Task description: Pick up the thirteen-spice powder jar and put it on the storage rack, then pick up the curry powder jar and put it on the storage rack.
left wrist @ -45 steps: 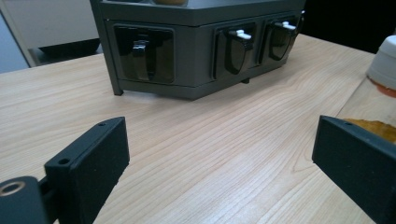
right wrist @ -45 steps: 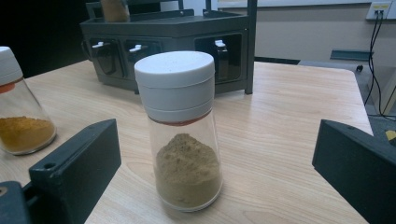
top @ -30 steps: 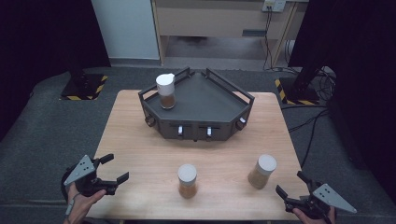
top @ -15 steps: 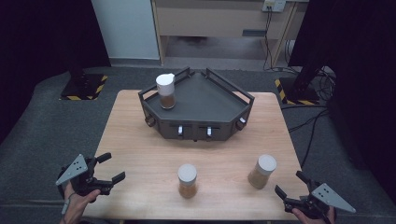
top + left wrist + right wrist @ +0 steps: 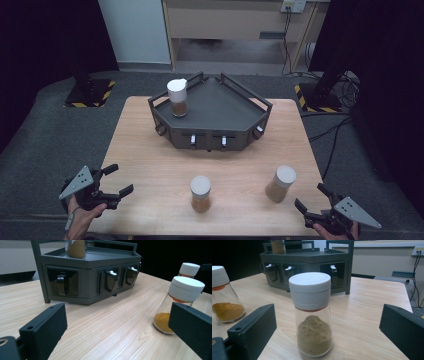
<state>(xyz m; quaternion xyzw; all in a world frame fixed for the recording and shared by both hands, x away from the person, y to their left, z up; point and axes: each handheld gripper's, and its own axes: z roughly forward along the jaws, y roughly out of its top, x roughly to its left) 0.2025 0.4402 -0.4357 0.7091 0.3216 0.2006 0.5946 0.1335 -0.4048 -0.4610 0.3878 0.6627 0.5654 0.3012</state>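
Wooden table (image 5: 150, 150) carries a dark rack (image 5: 220, 112); in front of it stand two jars. The right gripper (image 5: 314, 205), jaws wide, faces the olive-powder jar (image 5: 280, 183), near but apart. The left gripper (image 5: 117, 181) gapes too, well left of the orange-powder jar (image 5: 200, 193).

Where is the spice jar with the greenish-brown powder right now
In the high view the greenish-brown jar stands upright on the table's near right part, just ahead of the open right gripper, right of the orange-powder jar.
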